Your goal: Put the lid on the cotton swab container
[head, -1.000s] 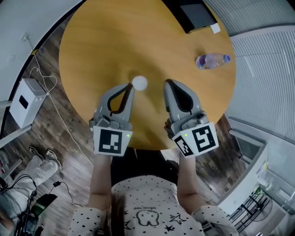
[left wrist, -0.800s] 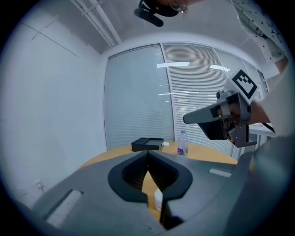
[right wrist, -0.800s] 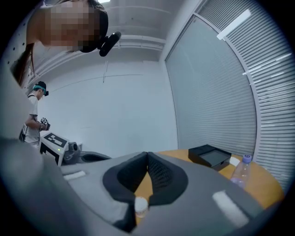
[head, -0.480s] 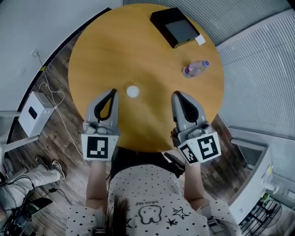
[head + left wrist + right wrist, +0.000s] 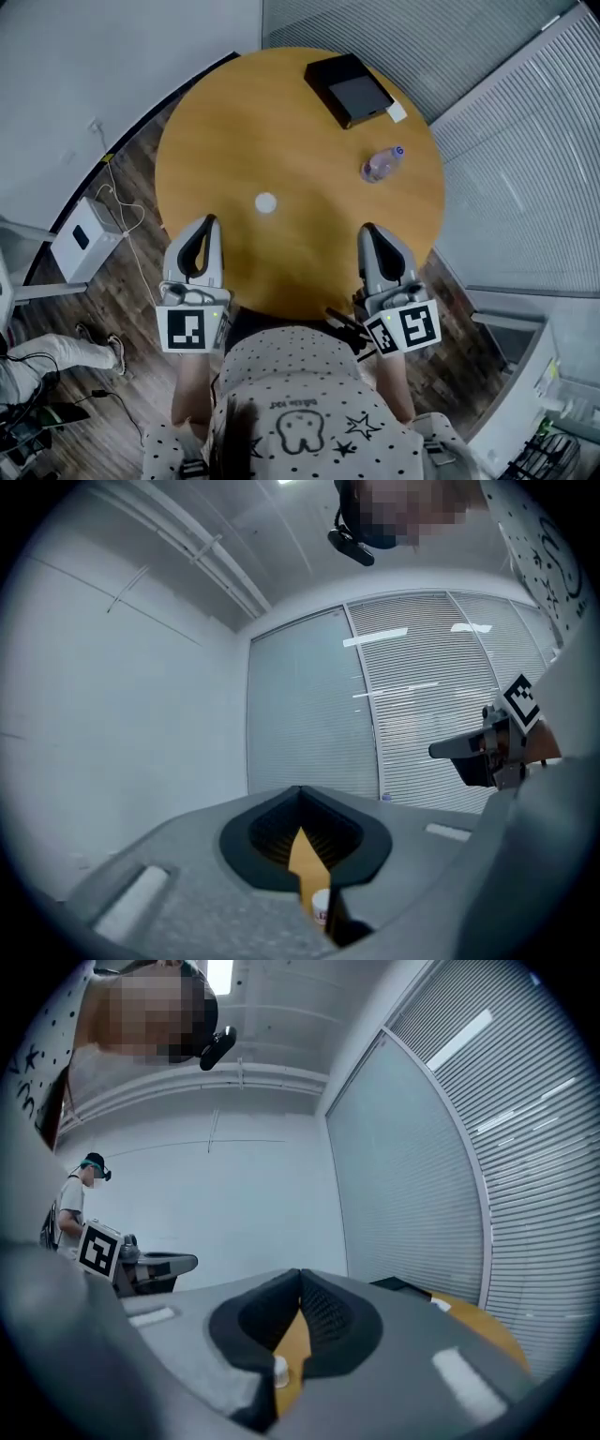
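Left gripper (image 5: 209, 221) over near left edge of round table (image 5: 309, 253). Jaws pressed together, nothing between them. Right gripper (image 5: 367, 228) over near right edge. Jaws pressed together too, holding nothing. Small white cotton swab container (image 5: 265, 202) stands on table just past grippers, closer to left one, touching neither. Further back on right, clear water bottle (image 5: 382, 164) lies on its side. Black box (image 5: 349, 88) at far edge, small white card (image 5: 396, 112) touching its right corner.
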{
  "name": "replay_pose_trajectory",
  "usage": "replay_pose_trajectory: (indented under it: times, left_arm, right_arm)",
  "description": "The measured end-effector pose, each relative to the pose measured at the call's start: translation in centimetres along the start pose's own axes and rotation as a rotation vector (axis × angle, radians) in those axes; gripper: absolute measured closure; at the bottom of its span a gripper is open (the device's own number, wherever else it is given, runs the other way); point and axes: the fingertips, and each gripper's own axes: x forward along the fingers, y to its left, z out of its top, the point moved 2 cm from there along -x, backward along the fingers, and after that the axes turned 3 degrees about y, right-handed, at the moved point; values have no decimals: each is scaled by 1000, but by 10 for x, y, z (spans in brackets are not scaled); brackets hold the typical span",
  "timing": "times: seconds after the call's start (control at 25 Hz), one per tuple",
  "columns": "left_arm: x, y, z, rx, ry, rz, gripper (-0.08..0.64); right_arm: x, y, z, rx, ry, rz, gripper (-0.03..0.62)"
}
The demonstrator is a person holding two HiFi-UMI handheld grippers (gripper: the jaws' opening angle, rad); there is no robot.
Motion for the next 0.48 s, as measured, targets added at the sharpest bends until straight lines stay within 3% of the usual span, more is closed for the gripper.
replay_pose_trajectory:
  times: [0.48]
  left_arm:
    - [-63,-13,-14,-37,2,119,551]
  right_arm:
    - [-49,5,-24,-16,24,16,589]
